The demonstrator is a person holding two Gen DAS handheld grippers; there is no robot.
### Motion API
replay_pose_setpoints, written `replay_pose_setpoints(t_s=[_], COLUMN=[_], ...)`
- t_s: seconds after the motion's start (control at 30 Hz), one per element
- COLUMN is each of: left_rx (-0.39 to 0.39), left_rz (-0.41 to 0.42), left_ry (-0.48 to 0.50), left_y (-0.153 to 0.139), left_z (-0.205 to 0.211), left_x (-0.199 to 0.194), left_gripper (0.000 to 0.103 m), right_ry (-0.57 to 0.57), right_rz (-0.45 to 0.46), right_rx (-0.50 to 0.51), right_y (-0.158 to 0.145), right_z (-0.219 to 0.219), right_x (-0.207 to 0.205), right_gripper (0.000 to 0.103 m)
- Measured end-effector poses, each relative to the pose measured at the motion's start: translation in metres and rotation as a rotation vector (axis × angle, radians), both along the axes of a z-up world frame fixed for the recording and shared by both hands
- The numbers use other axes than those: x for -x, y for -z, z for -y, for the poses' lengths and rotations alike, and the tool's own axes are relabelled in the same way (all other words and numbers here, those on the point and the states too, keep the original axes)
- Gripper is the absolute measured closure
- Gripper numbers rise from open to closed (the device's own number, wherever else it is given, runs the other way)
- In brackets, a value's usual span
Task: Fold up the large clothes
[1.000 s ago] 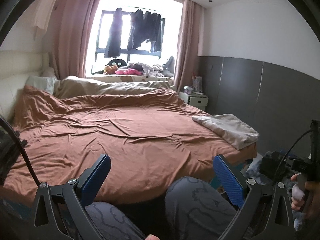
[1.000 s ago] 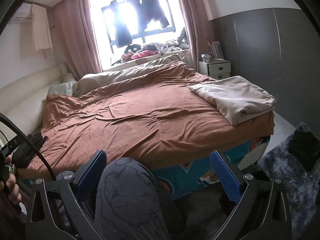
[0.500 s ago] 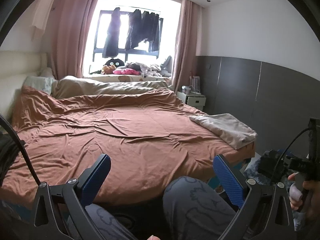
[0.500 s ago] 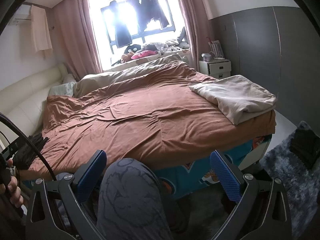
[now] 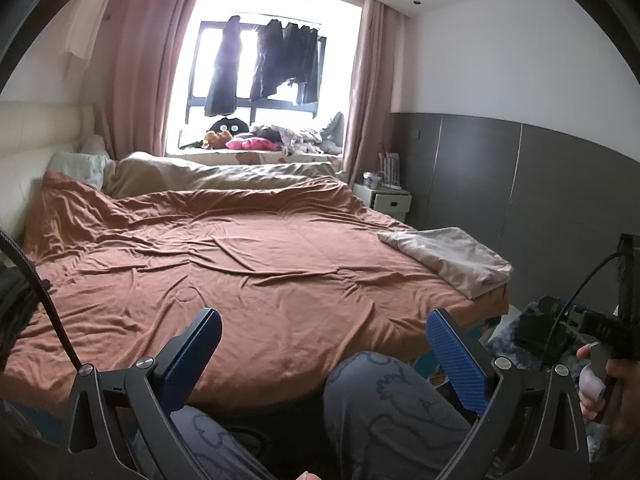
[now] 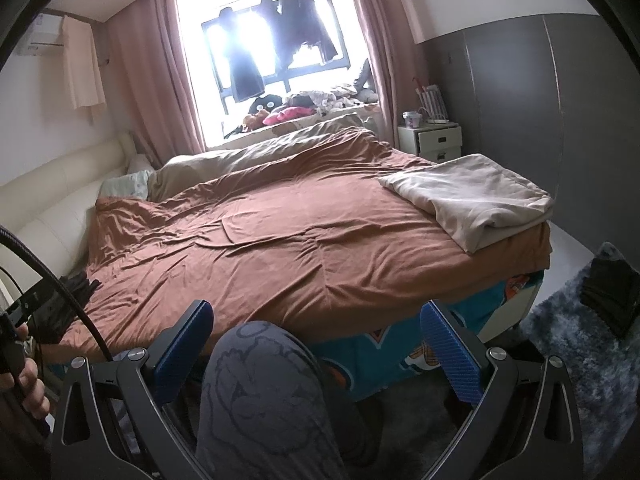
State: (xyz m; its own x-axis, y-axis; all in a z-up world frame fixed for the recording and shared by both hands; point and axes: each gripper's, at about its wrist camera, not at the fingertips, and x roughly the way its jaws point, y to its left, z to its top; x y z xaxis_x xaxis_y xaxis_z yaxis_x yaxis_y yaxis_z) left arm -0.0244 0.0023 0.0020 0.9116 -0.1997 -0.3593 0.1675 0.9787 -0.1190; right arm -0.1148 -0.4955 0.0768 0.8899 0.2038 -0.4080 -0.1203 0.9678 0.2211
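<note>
Both tongs released and empty, left gripper (image 5: 324, 354) and right gripper (image 6: 316, 344); beige folded garment (image 6: 476, 196) on bed corner looks soft, light, floppy, so pinch the near hem corners.

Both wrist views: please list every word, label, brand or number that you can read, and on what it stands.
None can be read.
Teal cartoon sheet on the bed side: pictures only, any lettering too blurred.
Items on the white nightstand: too small to read.
</note>
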Motion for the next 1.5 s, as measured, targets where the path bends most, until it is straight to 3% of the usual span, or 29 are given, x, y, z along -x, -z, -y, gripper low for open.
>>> replay_pose_setpoints(t_s=[1.5], left_rx=[-0.026], left_rz=[0.012], left_ry=[0.000], left_y=[-0.003], left_z=[0.011], left_x=[0.006], left_gripper=[0.000], right_ry=[0.000], right_rz=[-0.001], right_rx=[0.011], right_y=[-0.001], right_z=[0.005], right_x=[0.000], right_gripper=[0.000])
